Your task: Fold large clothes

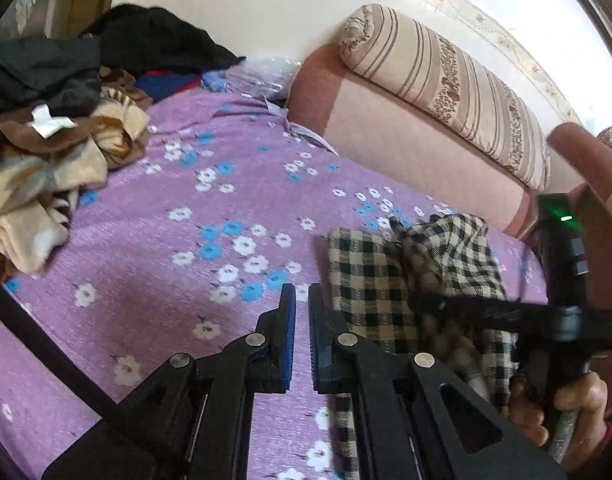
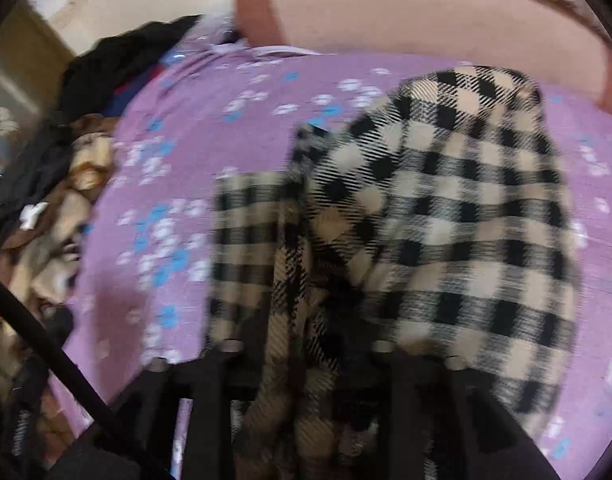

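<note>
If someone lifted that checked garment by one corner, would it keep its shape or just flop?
Probably flop: the checked garment lies rumpled in soft folds on the purple bedsheet, so it looks limp, not stiff. Its woven, woolly-looking cloth suggests some weight, so it would likely hang and drag. It seems unlikely to slip, since the surface looks rough rather than shiny.

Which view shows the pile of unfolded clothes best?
The left wrist view: the pile of unfolded clothes is sharp there, with dark garments on top and tan and brown fabric below, at the left of the purple floral bedsheet. The right wrist view shows only a blurred strip of it along its left edge.
</note>
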